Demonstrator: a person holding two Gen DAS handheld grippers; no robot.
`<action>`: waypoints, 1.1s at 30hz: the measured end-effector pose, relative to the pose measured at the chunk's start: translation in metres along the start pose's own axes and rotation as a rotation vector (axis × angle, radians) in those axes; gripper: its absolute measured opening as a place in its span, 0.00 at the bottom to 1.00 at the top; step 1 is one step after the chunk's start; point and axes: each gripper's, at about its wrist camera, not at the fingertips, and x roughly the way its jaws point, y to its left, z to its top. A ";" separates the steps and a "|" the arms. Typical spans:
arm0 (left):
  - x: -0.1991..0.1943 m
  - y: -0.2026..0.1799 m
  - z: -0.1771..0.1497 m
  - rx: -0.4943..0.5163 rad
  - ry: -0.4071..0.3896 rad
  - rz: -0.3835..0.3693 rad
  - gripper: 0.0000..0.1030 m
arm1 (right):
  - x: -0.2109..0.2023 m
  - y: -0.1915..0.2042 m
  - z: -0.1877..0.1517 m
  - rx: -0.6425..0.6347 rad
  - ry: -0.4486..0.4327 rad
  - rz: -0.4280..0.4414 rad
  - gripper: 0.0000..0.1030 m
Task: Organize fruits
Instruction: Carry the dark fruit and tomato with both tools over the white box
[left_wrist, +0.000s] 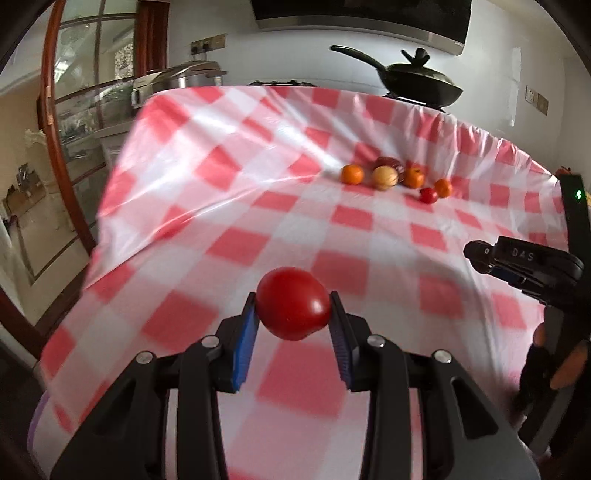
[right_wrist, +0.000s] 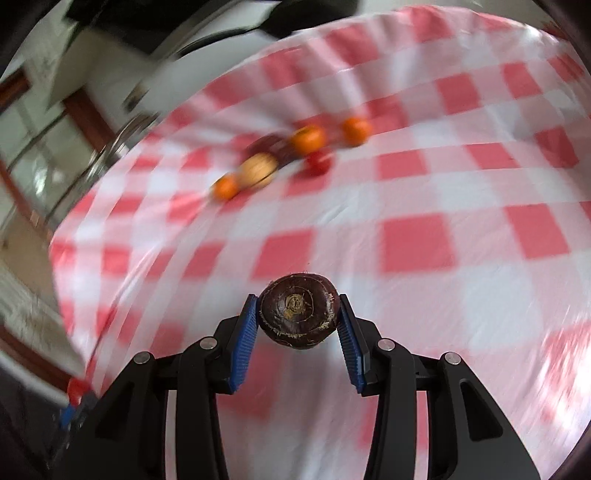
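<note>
Above the near part of the checked cloth, the left gripper clamps a red tomato and the right gripper a dark purple fruit, both lifted, presumably to join the fruit cluster far right.

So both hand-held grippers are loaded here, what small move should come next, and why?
Probably carry the tomato, clamped in the left hand-held gripper, forward toward the fruit cluster at the far side of the checked cloth. It is still well short of the cluster. The right hand-held gripper can follow with its dark round fruit.
</note>
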 end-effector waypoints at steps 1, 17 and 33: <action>-0.005 0.008 -0.007 -0.004 0.004 0.006 0.36 | -0.002 0.012 -0.008 -0.030 0.007 0.005 0.41; -0.059 0.123 -0.075 -0.096 0.022 0.149 0.36 | -0.034 0.181 -0.121 -0.508 0.091 0.159 0.41; -0.102 0.233 -0.140 -0.285 0.025 0.324 0.37 | -0.072 0.291 -0.242 -0.911 0.185 0.457 0.41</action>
